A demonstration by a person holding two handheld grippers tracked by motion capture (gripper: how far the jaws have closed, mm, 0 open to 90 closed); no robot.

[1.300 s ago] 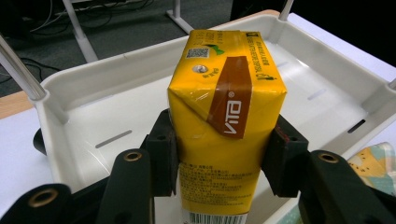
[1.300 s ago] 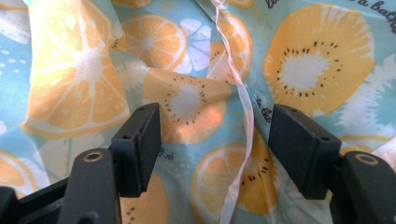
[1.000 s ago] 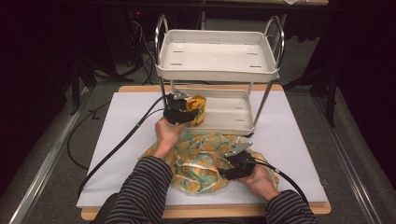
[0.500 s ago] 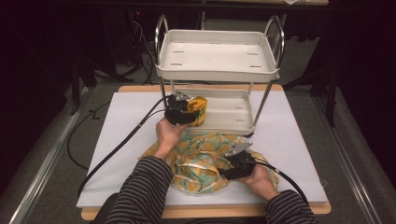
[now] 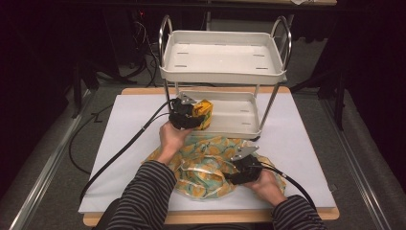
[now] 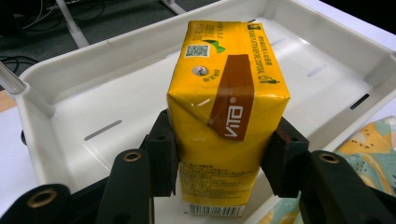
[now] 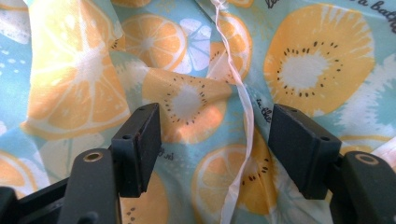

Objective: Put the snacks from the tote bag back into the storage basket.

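Nearest me, the right gripper (image 5: 233, 168) rests low on the fruit-print cloth bag (image 5: 206, 160) spread on the white surface (image 5: 306, 143), its jaws standing wide apart over the fabric and a pale ribbon (image 7: 245, 116), pinching nothing. Further off, the left gripper (image 5: 194, 115) is clamped on both sides of a yellow drink carton (image 6: 229, 102), held upright over the lower tray (image 5: 239, 117) of the small white cart
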